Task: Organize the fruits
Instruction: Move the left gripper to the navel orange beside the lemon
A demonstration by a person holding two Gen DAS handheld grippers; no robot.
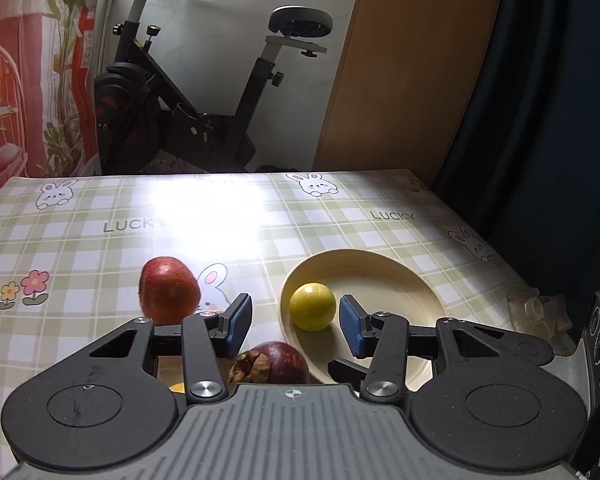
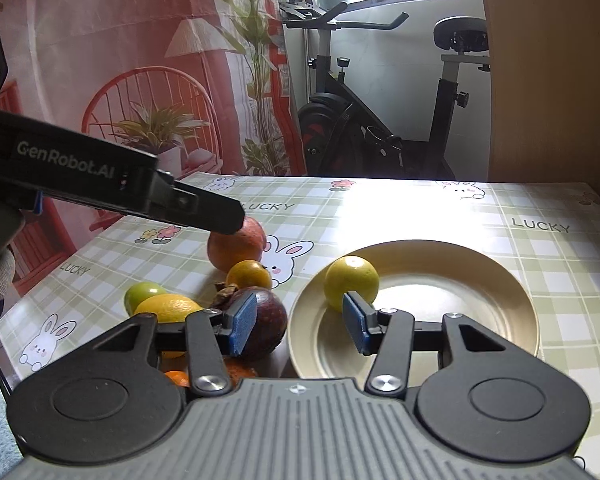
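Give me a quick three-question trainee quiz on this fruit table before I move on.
1. True or false: the plate holds one yellow fruit.
2. Which fruit sits nearest the plate's left rim? A) mangosteen B) red apple C) green fruit
3. Fill in: both the left gripper and the right gripper have jaws that are ____.

Key: 1 true; 2 A; 3 open
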